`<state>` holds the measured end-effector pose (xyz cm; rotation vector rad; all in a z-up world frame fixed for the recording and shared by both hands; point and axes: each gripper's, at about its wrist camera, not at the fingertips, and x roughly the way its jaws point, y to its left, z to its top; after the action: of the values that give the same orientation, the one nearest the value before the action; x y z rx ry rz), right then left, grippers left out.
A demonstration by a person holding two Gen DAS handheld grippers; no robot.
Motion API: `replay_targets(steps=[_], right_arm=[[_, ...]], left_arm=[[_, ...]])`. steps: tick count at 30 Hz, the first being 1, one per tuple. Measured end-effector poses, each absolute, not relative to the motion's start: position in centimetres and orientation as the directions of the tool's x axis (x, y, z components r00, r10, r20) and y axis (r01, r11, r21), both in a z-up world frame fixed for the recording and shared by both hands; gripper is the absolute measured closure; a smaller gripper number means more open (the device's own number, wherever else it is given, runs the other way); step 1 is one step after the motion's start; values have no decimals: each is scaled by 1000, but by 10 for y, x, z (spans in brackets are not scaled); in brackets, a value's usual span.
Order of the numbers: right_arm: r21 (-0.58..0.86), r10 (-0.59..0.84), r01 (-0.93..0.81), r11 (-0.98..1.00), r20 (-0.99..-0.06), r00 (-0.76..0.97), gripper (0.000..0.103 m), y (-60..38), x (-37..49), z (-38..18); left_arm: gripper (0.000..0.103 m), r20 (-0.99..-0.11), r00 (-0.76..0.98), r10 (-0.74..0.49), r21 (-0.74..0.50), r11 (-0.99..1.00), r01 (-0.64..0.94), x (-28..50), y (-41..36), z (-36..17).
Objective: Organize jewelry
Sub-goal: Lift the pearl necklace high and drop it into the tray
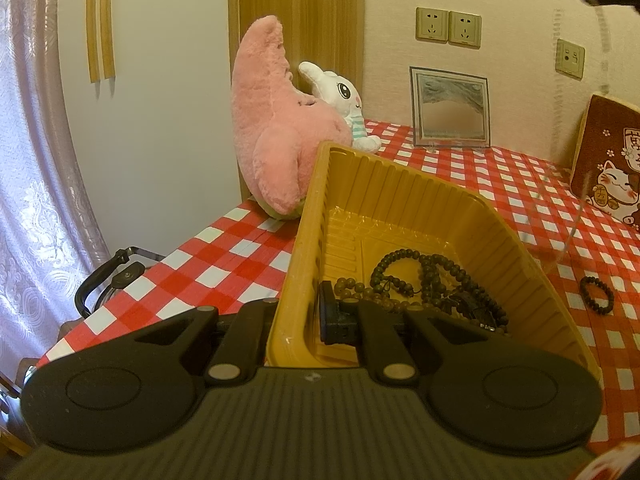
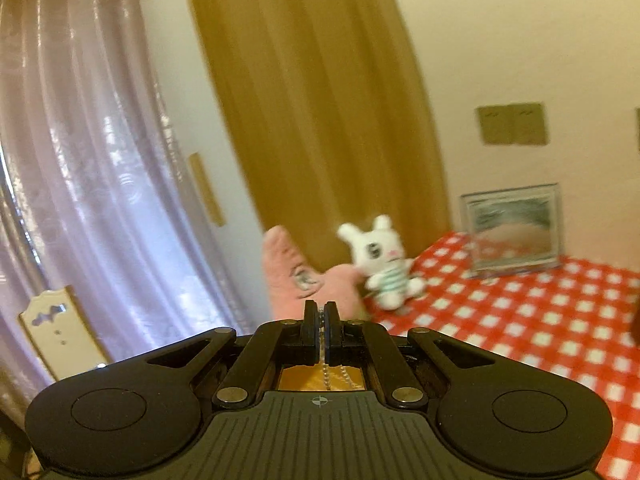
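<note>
Several bead strands (image 1: 436, 284) already in yellow tray (image 1: 400, 184), its near wall clamped by left hand-held gripper (image 1: 298, 320). Right hand-held gripper (image 2: 320, 322) clenched on pearl chain (image 2: 334, 374), raised. Beyond tray's right: dark bracelet (image 1: 597, 294) left on bench (image 1: 224, 264).

The red lucky-cat cushion (image 1: 608, 164) bears large Chinese characters, cut off at the picture's edge and only partly legible.

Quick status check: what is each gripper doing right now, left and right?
Left gripper: closed on the wall of the yellow tray.
Right gripper: closed on a thin pearl chain hanging between its fingers.
</note>
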<state>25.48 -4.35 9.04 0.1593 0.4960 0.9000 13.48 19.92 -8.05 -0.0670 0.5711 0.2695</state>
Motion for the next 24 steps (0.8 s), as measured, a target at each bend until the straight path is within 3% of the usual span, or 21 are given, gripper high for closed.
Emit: replay_targets(steps=[9,24], right_arm=[[407,843,-740,535,-313,437,101,9,262,74],[460,756,-645,610,-581,301,100,11,257,-19]], left_arm=[[96,-541,808,233,5,962,-274,135,200,-81],[96,-543,808,230,-2,961,-275,135,200,-82]])
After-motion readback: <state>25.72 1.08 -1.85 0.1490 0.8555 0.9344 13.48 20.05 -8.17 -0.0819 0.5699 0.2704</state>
